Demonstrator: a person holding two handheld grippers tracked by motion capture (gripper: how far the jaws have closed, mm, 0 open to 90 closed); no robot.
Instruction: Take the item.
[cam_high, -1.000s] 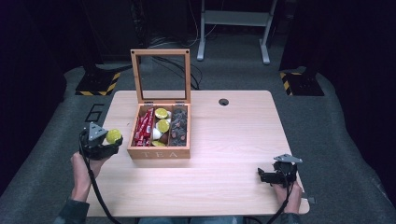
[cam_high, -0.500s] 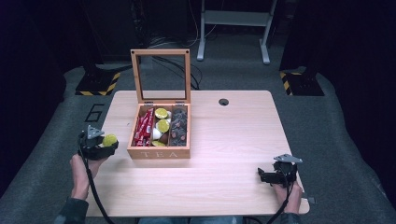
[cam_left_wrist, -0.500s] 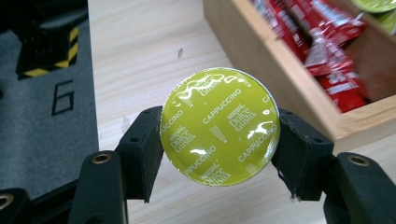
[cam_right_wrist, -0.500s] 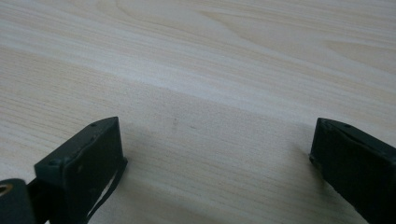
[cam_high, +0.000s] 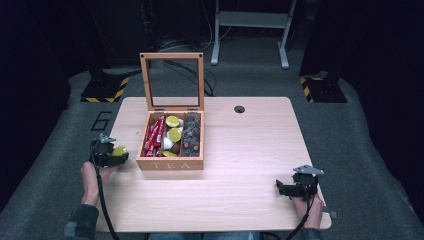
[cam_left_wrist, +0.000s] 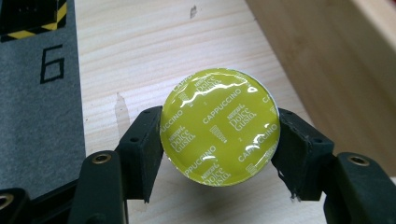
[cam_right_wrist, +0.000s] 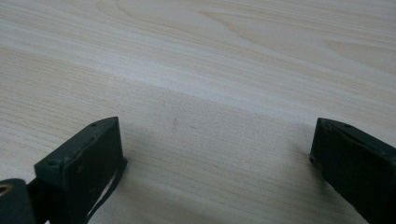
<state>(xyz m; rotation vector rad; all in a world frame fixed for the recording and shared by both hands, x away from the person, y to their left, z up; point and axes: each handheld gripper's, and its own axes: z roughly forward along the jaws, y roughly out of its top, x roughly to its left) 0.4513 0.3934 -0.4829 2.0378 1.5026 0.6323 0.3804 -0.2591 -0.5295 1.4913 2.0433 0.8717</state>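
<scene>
The left gripper (cam_high: 111, 154) sits at the bench's left edge, held from below by the left hand (cam_high: 92, 176), whose forearm comes up from the bottom with a dark sleeve at the elbow. Its black fingers (cam_left_wrist: 140, 149) are closed on a yellow-green capsule (cam_left_wrist: 219, 127), one pad against each side of the rim, foil lid facing the camera. The right gripper (cam_high: 296, 187) rests low near the bench's front right corner, gripped by the right hand (cam_high: 306, 209), a grey plate on top. Its fingers (cam_right_wrist: 84, 163) stand wide apart with bare wood between them, pointing left across the bench.
</scene>
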